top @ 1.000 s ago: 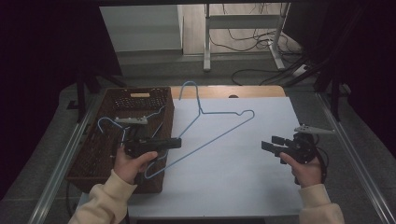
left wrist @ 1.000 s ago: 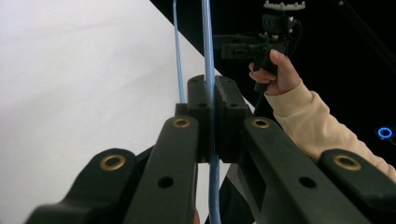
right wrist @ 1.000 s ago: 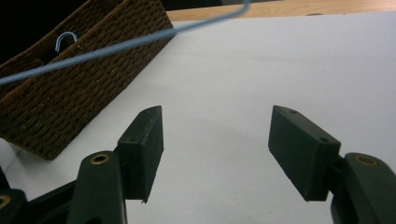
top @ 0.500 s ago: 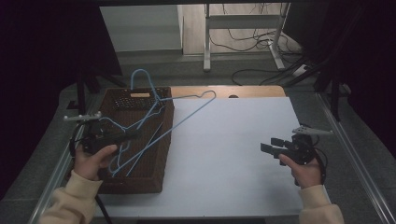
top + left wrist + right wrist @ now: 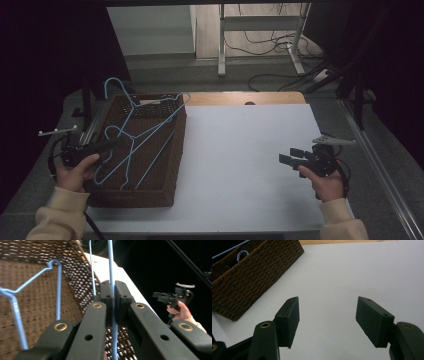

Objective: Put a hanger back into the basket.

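No brand, label or writing can be read anywhere. The left tongs [image 5: 114, 293] are clamped on the wire of a light-blue wire hanger [image 5: 134, 131], which hangs tilted over the brown wicker basket [image 5: 172, 165] at the left of the white counter [image 5: 240, 165]. A second blue hanger [image 5: 17, 312] lies inside; in the high view their wires overlap and are hard to separate. The right tongs [image 5: 286, 156] stand open and empty, well apart above the counter.

Blue hanger [image 5: 111, 272] between closed jaws
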The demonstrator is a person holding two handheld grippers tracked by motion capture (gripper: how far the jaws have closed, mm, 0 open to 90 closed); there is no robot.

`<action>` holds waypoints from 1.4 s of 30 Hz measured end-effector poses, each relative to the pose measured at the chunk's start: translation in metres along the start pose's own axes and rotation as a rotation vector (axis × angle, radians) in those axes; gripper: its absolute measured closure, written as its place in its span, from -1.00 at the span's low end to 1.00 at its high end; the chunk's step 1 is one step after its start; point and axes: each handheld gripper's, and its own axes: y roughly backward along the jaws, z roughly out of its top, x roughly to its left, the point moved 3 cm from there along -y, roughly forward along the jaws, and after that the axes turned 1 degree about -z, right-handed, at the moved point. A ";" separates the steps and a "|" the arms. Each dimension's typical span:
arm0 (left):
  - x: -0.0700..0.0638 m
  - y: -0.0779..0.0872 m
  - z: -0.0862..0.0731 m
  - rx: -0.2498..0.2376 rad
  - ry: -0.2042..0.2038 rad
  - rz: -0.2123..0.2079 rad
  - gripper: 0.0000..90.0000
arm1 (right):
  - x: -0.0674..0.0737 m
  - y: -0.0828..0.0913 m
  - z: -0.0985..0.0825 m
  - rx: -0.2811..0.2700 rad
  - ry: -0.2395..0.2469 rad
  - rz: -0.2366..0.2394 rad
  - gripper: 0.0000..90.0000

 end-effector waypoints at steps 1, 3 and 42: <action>0.000 0.000 0.000 0.000 0.000 0.000 0.92 | 0.000 0.000 0.000 0.000 0.000 0.000 -0.20; 0.004 0.004 -0.001 -0.011 0.008 0.014 0.92 | 0.000 0.000 0.000 0.002 -0.001 -0.001 -0.20; -0.034 -0.043 -0.025 0.206 -0.255 0.093 -0.48 | 0.003 0.000 0.000 0.006 0.031 -0.004 -0.23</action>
